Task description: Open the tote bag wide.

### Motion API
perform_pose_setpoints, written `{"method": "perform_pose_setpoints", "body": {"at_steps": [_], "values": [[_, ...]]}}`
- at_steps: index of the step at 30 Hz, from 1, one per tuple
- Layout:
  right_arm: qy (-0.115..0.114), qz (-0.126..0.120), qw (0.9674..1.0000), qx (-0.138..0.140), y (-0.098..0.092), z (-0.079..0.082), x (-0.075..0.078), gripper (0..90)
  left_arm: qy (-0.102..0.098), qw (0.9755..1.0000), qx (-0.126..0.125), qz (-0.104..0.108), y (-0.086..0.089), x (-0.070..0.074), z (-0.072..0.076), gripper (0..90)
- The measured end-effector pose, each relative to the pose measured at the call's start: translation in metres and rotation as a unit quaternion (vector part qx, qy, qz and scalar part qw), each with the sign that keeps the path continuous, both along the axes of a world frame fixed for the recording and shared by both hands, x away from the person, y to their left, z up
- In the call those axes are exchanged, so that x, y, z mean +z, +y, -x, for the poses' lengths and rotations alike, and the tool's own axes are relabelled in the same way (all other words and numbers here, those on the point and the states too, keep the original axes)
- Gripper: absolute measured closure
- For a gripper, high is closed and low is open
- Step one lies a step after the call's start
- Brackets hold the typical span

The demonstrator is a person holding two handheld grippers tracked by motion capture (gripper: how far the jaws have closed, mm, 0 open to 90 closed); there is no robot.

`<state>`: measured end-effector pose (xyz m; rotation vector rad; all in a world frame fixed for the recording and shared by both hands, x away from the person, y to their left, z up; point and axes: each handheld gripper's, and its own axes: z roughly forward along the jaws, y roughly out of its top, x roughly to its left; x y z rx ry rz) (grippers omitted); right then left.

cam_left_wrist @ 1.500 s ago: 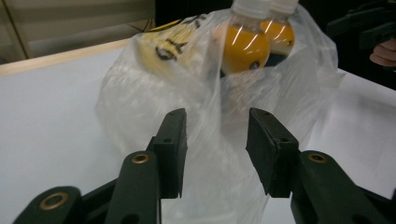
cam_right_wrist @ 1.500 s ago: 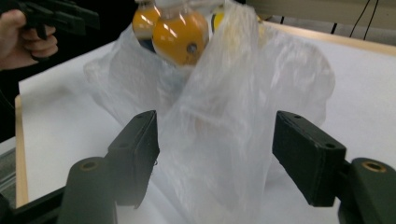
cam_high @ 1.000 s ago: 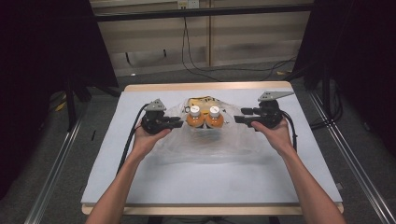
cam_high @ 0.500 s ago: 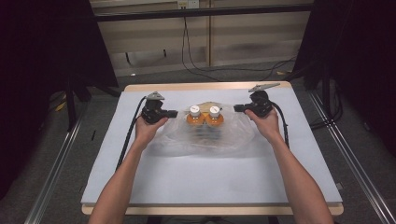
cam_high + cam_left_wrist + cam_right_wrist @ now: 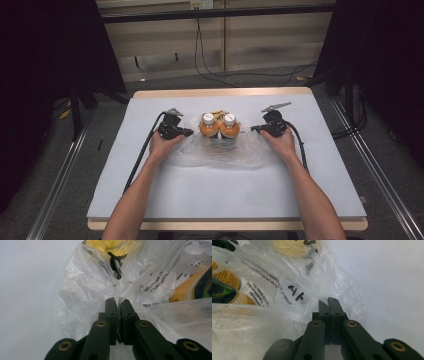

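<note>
Pinching the clear plastic bag (image 5: 220, 150) at either side, the left gripper (image 5: 187, 132) and right gripper (image 5: 253, 129) each have film clamped between jaws pressed together. The bag sags low on the desk (image 5: 225, 195), its mouth pulled open around two orange bottles (image 5: 218, 127) standing upright inside, beside a yellow packet (image 5: 120, 246). By my reckoning, the bottles are in; closing or releasing the bag remains.
</note>
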<state>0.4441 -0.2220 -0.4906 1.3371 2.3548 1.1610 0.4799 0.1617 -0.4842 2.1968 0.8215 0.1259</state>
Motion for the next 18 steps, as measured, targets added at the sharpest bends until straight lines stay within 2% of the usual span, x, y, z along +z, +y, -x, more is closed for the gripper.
{"method": "perform_pose_setpoints", "body": {"at_steps": [1,3,5,7,8,11,13,14,15,18], "values": [[0.001,0.0,1.0,0.003,0.0,0.0,0.001,90.0,0.0,1.0,-0.003,-0.004,0.0,0.003,0.001,80.6],[0.001,0.002,1.0,0.004,-0.002,0.002,0.003,84.4,-0.006,1.0,-0.003,0.005,0.001,0.008,0.004,75.4],[-0.006,-0.014,0.9999,0.005,-0.005,0.004,0.008,76.6,-0.018,0.9997,-0.01,0.012,0.001,0.018,0.008,68.5],[-0.016,-0.019,0.9996,0.01,-0.006,0.007,0.017,72.2,-0.032,0.9992,-0.013,0.019,0.0,0.029,0.011,64.0],[-0.023,-0.018,0.9995,0.011,-0.005,0.009,0.021,69.2,-0.041,0.9985,-0.02,0.031,0.0,0.036,0.014,63.5],[-0.042,-0.028,0.9985,0.022,-0.005,0.015,0.036,65.8,-0.059,0.9972,-0.028,0.038,-0.003,0.053,0.022,59.6],[-0.053,-0.032,0.9977,0.027,-0.004,0.02,0.045,60.8,-0.064,0.9963,-0.037,0.044,-0.006,0.062,0.029,57.2],[-0.059,-0.033,0.9973,0.029,-0.003,0.023,0.049,59.6,-0.065,0.9953,-0.045,0.056,-0.008,0.065,0.034,54.8],[-0.066,-0.037,0.9965,0.035,-0.002,0.027,0.055,58.9,-0.067,0.9949,-0.052,0.055,-0.01,0.067,0.036,56.0],[-0.085,-0.036,0.9948,0.043,0.0,0.034,0.067,57.9,-0.085,0.9943,-0.055,0.031,-0.014,0.071,0.043,60.5]]}}
